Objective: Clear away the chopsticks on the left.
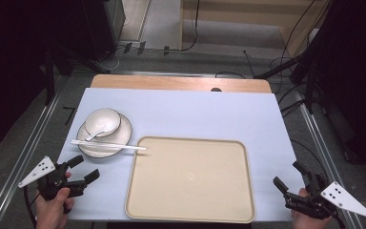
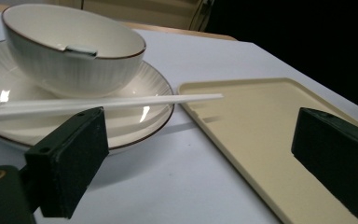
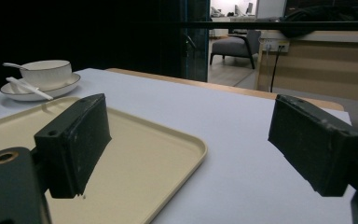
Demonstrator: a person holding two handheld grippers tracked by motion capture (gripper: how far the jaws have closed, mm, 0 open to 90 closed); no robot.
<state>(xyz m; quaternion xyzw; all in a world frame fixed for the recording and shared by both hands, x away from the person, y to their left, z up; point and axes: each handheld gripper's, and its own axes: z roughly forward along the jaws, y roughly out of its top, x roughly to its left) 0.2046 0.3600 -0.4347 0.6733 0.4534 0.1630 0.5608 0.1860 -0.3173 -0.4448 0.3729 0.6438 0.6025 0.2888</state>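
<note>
We hold the left gripper [image 1: 86, 169] wide open and empty, just short of the chopsticks [image 1: 108, 144]. They lie across the plate [image 1: 122, 134], tips over the tray [image 1: 190, 181] rim. A careless nudge would likely roll them off. The bowl [image 1: 103, 122] holds a spoon [image 1: 94, 135]. The right gripper [image 1: 290, 175] is open too.
</note>
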